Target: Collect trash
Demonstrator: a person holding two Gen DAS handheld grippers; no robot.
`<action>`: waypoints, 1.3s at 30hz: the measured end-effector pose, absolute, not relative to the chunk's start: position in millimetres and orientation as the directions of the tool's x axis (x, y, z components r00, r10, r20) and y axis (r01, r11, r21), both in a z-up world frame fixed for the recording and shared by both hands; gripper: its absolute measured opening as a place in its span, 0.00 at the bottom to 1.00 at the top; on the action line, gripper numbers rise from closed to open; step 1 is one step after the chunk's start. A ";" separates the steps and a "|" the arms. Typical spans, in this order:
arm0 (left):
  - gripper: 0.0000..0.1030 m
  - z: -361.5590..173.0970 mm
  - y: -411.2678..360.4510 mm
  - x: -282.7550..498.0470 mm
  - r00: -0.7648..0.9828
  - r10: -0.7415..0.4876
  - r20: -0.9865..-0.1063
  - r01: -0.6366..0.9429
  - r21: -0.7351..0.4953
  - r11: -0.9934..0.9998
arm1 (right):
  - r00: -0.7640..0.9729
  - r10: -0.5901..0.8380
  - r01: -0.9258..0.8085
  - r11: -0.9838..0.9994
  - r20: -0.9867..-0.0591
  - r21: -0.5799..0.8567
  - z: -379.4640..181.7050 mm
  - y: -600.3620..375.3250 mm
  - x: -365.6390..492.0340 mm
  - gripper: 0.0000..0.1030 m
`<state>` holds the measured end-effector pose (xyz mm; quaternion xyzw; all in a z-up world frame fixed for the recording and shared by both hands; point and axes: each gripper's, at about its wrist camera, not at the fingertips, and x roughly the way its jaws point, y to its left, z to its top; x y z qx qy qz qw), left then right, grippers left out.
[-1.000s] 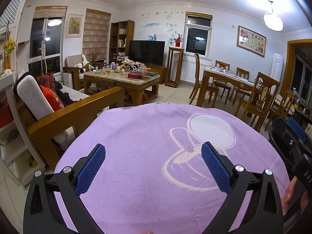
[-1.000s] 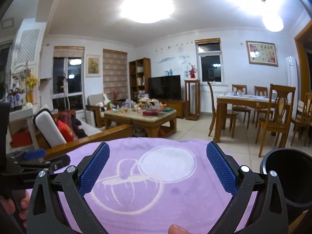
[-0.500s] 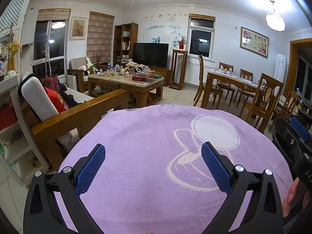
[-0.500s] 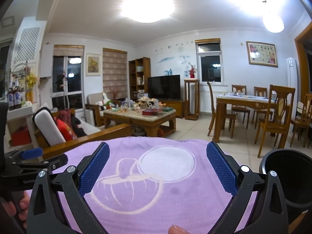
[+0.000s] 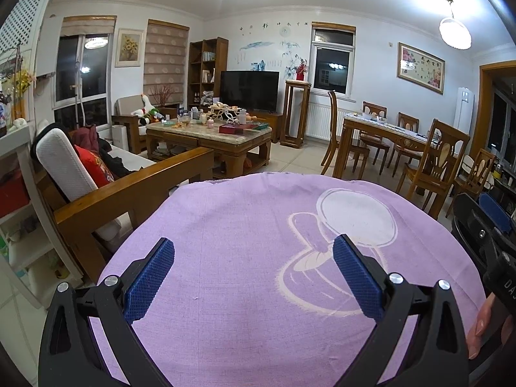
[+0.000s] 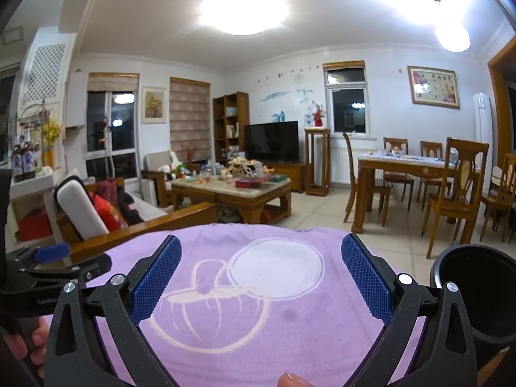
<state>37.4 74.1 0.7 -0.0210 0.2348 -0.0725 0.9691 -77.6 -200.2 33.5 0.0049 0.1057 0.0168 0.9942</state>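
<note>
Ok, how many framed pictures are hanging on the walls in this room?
2. A sunflower picture hangs between the left window and the blind; a wide floral picture hangs above the dining table. Others may hang outside these views.

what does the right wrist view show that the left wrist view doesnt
Only the right wrist view shows the black bin at its right edge, the beer bottles on the left shelf, and the left hand-held gripper from the side. Only the left wrist view shows the right hand-held gripper at its right edge. Both share the purple cloth, the coffee table, TV and dining table, each with open blue fingers.
</note>
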 end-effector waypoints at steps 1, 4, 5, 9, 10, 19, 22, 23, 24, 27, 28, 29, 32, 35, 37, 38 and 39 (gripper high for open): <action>0.95 0.6 74.2 37.5 0.879 -0.151 -0.452 0.132 -0.075 0.988 | 0.977 0.034 -0.032 0.999 -0.209 0.013 33.7 -200.0 -77.6 0.95; 0.95 0.9 74.4 37.8 0.879 -0.151 -0.452 0.131 -0.074 0.989 | 0.977 0.035 -0.033 0.999 -0.211 0.014 33.2 -199.8 -76.5 0.95; 0.95 1.1 74.6 37.7 0.879 -0.149 -0.452 0.130 -0.073 0.989 | 0.977 0.036 -0.033 0.999 -0.212 0.014 33.3 -199.8 -76.4 0.95; 0.95 1.4 76.1 36.9 0.879 -0.148 -0.453 0.129 -0.074 0.989 | 0.976 0.040 -0.037 0.999 -0.213 0.016 32.4 -200.3 -75.4 0.95; 0.95 1.6 76.2 37.0 0.879 -0.148 -0.452 0.129 -0.073 0.989 | 0.976 0.041 -0.038 0.999 -0.213 0.016 32.2 -201.0 -75.5 0.95; 0.95 2.4 76.5 37.3 0.879 -0.148 -0.453 0.130 -0.072 0.989 | 0.976 0.040 -0.037 0.999 -0.214 0.016 32.3 -199.9 -75.6 0.95; 0.95 2.5 76.1 37.1 0.879 -0.148 -0.453 0.130 -0.070 0.989 | 0.976 0.040 -0.038 0.999 -0.214 0.016 31.7 -198.9 -75.9 0.95; 0.95 2.6 76.1 36.8 0.880 -0.145 -0.453 0.127 -0.070 0.989 | 0.976 0.040 -0.038 0.999 -0.214 0.016 32.0 -199.0 -75.9 0.95; 0.95 2.9 76.9 36.6 0.879 -0.145 -0.453 0.127 -0.070 0.989 | 0.976 0.040 -0.037 0.999 -0.214 0.016 32.8 -199.5 -75.7 0.95; 0.95 3.4 77.8 36.2 0.879 -0.146 -0.454 0.128 -0.071 0.989 | 0.976 0.040 -0.037 0.999 -0.214 0.016 31.9 -198.5 -75.9 0.95; 0.95 3.2 76.8 36.8 0.879 -0.145 -0.454 0.128 -0.070 0.989 | 0.976 0.040 -0.038 0.999 -0.214 0.016 32.5 -198.8 -75.8 0.95; 0.95 3.3 77.0 36.5 0.879 -0.145 -0.454 0.128 -0.069 0.989 | 0.976 0.040 -0.038 0.999 -0.214 0.016 32.7 -198.8 -75.7 0.95; 0.95 3.6 77.1 36.2 0.879 -0.145 -0.453 0.128 -0.068 0.989 | 0.976 0.040 -0.038 0.999 -0.214 0.016 32.5 -197.8 -76.1 0.95; 0.95 3.9 76.7 35.8 0.879 -0.145 -0.454 0.128 -0.068 0.989 | 0.976 0.040 -0.037 0.999 -0.214 0.017 33.1 -197.8 -76.0 0.95; 0.95 3.9 76.2 36.0 0.879 -0.144 -0.454 0.127 -0.068 0.990 | 0.976 0.040 -0.037 0.999 -0.214 0.017 33.0 -197.6 -76.1 0.95; 0.95 4.4 77.4 35.5 0.879 -0.145 -0.454 0.127 -0.069 0.989 | 0.976 0.040 -0.037 0.999 -0.214 0.017 33.3 -197.7 -76.0 0.95; 0.95 4.4 77.0 35.9 0.879 -0.145 -0.454 0.128 -0.068 0.989 | 0.976 0.040 -0.037 0.999 -0.214 0.017 32.5 -197.1 -76.0 0.95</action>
